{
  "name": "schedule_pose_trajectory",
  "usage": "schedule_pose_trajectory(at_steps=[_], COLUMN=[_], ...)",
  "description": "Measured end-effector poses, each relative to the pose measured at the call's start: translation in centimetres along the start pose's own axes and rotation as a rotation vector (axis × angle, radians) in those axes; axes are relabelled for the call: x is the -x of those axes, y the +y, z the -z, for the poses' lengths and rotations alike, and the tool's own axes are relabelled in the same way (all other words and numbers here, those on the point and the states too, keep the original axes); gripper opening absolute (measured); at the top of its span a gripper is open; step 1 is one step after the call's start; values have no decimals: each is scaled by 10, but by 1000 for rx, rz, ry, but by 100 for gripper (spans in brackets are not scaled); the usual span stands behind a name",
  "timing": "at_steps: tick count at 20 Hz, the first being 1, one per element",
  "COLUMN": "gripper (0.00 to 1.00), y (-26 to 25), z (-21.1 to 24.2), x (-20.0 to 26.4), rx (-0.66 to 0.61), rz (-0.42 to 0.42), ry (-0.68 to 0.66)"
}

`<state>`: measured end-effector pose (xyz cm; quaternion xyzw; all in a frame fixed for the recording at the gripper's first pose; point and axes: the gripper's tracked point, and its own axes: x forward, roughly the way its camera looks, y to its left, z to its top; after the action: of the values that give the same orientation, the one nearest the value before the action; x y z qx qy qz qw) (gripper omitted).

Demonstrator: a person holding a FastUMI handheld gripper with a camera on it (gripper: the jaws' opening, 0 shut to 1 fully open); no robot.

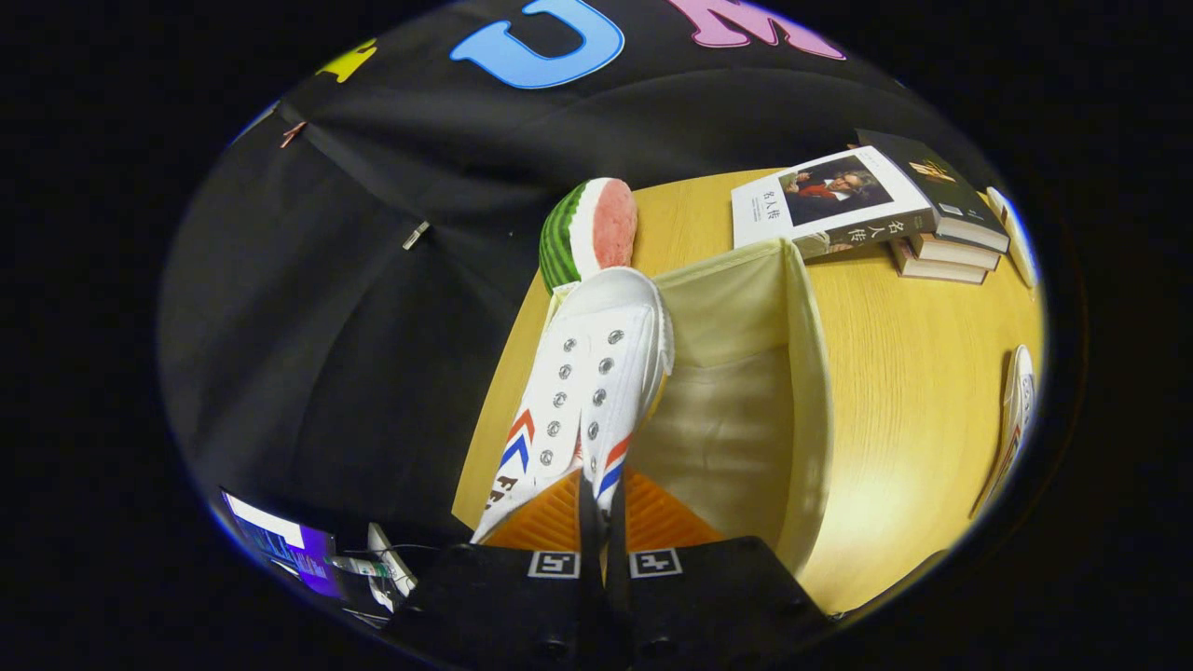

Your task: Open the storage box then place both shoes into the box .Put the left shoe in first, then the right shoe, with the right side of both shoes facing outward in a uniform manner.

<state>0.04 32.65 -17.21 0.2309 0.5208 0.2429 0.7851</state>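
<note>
The gripper [601, 508] clenches a white canvas shoe [587, 391] above the open cream fabric box's [806, 373] left side.

worktop [918, 391]: light wood, glare near front | wall [373, 280]: black cloth behind and left of worktop, clips pinned on | books [895, 210]: stacked at worktop's far corner | screen [280, 545]: lit, below worktop's left edge

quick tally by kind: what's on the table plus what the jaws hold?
Shoes: 2, one pinched in the gripper over the open storage box, one lying on the table
Books: 4
Storage box: 1
Watermelon slice: 1
Total: 8
</note>
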Motion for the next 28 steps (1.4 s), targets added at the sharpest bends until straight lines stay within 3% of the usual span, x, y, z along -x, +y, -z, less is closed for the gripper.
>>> schedule_pose_trajectory(at_steps=[7,14,20,21,24,26,28], gripper=[5,5,5,5,5,6,39], y=[20,6,3,-1,-33,-24,7], z=[6,15,16,14,15,21,16], x=[6,-1,-11,-13,-30,-39,-31], rx=[-72,-113,-197,-222,-174,-125,-120], rz=[-77,-67,-116,-114,-4,-29,-135], ry=[41,121,178,171,142,149,127])
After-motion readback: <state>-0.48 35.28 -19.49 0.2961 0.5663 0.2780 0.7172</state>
